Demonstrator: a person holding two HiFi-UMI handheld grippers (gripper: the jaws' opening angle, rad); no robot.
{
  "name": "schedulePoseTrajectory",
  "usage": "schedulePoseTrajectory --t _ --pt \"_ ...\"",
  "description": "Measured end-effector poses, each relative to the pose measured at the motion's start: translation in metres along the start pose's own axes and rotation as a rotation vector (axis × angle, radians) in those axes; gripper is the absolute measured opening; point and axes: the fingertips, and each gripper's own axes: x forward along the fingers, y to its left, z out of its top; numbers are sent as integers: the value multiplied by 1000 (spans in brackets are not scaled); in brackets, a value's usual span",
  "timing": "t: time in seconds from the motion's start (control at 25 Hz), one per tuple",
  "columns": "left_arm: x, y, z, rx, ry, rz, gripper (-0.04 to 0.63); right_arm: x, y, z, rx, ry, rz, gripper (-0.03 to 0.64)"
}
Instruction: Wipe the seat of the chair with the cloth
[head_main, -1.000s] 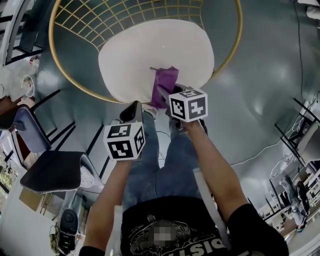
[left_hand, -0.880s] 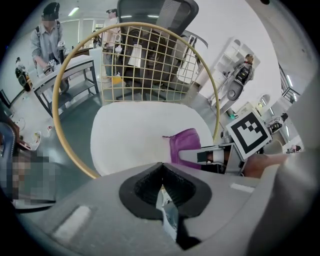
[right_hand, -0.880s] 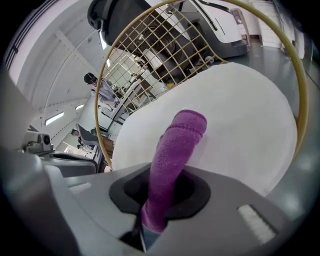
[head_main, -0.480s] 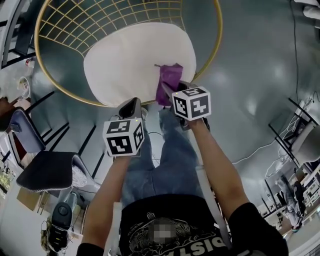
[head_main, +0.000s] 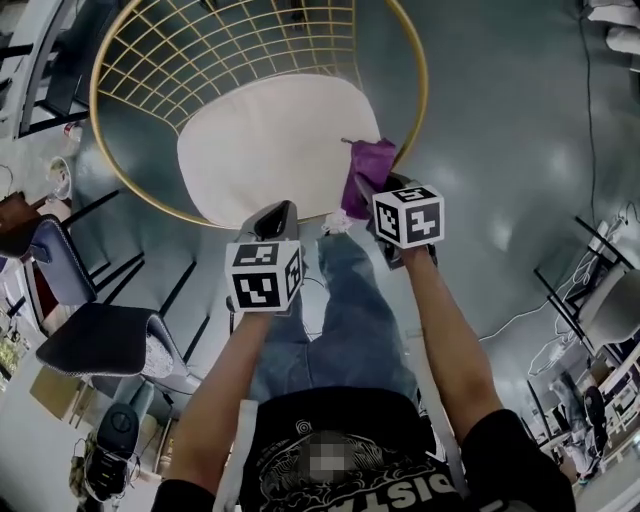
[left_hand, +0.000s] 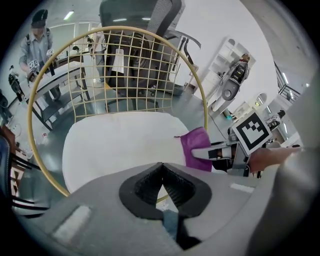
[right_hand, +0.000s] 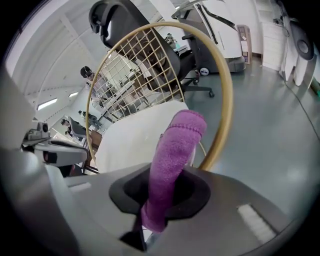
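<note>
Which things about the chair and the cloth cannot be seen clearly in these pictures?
- Whether the cloth touches the seat: the head view looks from above, and in the right gripper view the cloth itself covers that spot.
- Chair legs: under the seat in the head view; the body of the left gripper cuts them off in its view.
- Stains on the seat: too small in every view.

Seat (head_main: 270, 140): inside the wire ring (head_main: 427, 85), ahead of the person's legs (head_main: 340, 320).
Cloth (head_main: 368, 172): between the jaws of the right claw (head_main: 362, 188), at the seat's right edge, just beside the ring.
Left claw (head_main: 280, 210): over the seat's near edge, left of the right claw, apart from the cloth.
Second chair (head_main: 100, 345): on the floor, left of the person, well apart from the seat.
</note>
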Motion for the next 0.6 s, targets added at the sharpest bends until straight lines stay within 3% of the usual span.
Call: schedulePoseTrajectory --t 0.24,0.6 --pt "-22 -7 23 31 -27 3 -5 -22 7 14 -19 -2 -12 61" --pt "-82 -30 61 57 -125 31 -5 -79 81 62 -90 -97 72 61"
